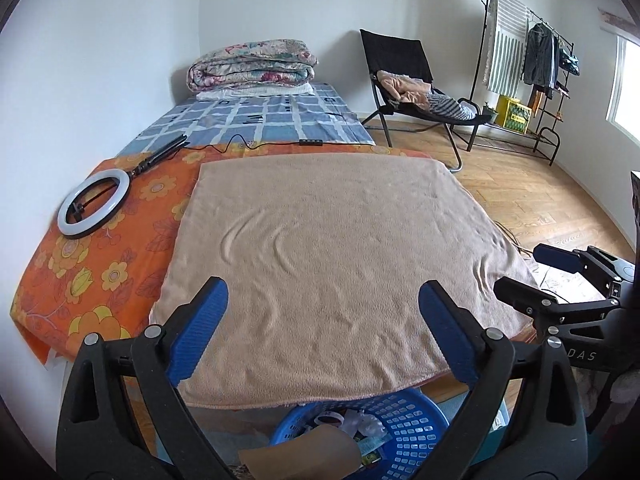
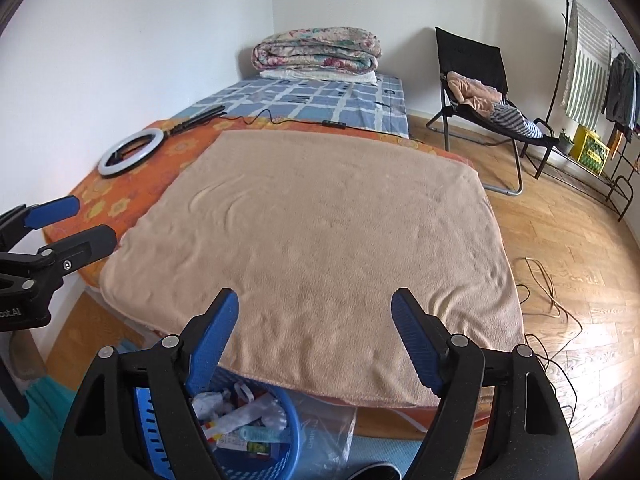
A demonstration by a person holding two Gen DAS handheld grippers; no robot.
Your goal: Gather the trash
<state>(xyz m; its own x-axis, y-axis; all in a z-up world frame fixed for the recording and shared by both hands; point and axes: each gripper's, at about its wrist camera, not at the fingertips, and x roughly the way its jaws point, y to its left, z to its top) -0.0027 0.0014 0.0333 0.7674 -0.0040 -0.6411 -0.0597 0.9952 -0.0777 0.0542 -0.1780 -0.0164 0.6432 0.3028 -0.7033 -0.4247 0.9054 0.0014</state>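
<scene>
A blue plastic basket [image 1: 404, 432] stands on the floor at the bed's near end, holding wrappers, crumpled paper and a brown cardboard piece [image 1: 304, 452]. It also shows in the right wrist view [image 2: 288, 432] with white wrappers [image 2: 240, 408] inside. My left gripper [image 1: 323, 300] is open and empty above the beige blanket [image 1: 320, 248]. My right gripper [image 2: 315, 312] is open and empty above the same blanket [image 2: 312, 232]. Each gripper shows at the edge of the other's view: the right gripper [image 1: 556, 276], the left gripper [image 2: 64, 224].
A ring light [image 1: 94, 202] and its cable lie on the orange floral sheet [image 1: 100, 280]. A folded quilt [image 1: 252, 64] sits at the far end. A black chair [image 1: 408, 80] with clothes and a clothes rack [image 1: 532, 64] stand on the wood floor. Cables [image 2: 548, 292] trail on the floor; a clear bag [image 2: 324, 432] lies by the basket.
</scene>
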